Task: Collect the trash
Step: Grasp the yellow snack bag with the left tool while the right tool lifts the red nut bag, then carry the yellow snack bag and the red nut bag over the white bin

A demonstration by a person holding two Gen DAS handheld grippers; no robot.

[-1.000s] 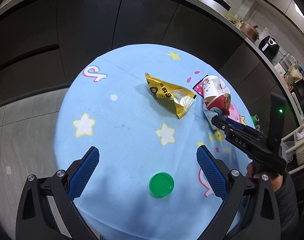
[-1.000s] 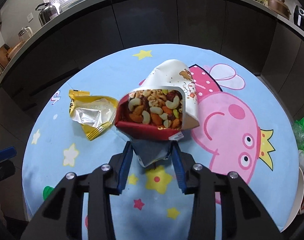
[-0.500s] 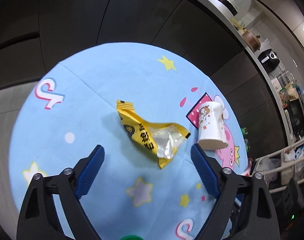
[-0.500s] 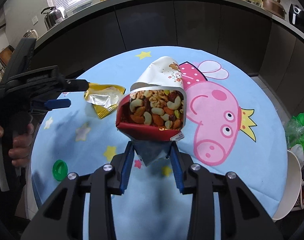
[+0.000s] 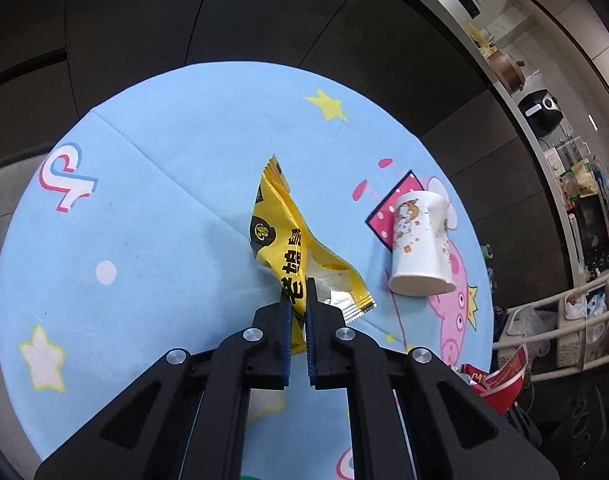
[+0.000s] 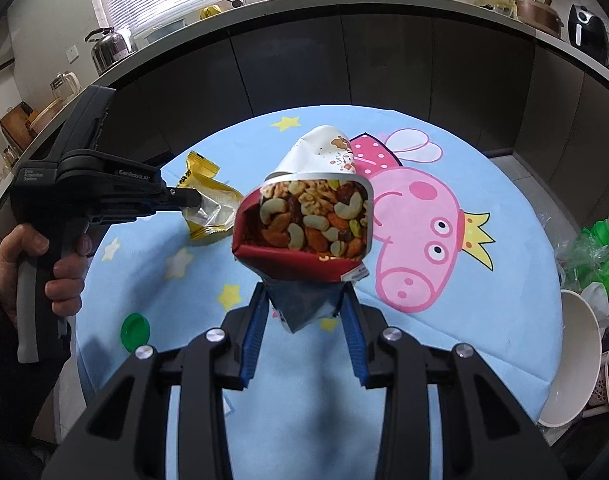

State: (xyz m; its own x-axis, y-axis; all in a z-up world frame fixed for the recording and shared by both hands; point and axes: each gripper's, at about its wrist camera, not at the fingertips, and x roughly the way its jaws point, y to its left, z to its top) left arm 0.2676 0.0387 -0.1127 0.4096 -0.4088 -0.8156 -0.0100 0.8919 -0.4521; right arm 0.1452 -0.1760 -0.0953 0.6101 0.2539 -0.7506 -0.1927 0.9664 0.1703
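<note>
Now | left gripper (image 5: pixel 299 294) clamps yellow wrapper (image 5: pixel 288 240), long axis pointing away | right gripper (image 6: pixel 304 300) grips nut bag (image 6: pixel 304 224)

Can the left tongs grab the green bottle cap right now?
Probably not yet. The left tongs are shut on the yellow wrapper, so they're full. The green bottle cap lies bare on the table; nothing blocks it once they let go.

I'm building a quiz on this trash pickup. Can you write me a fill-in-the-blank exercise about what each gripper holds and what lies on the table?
1. The left gripper is shut on the ____ wrapper.
2. The right gripper holds a nut packet printed with mixed ____.
3. The paper cup on the tablecloth lies on its ____.
4. The bottle cap is ____.

Missing words: yellow; nuts; side; green
</note>
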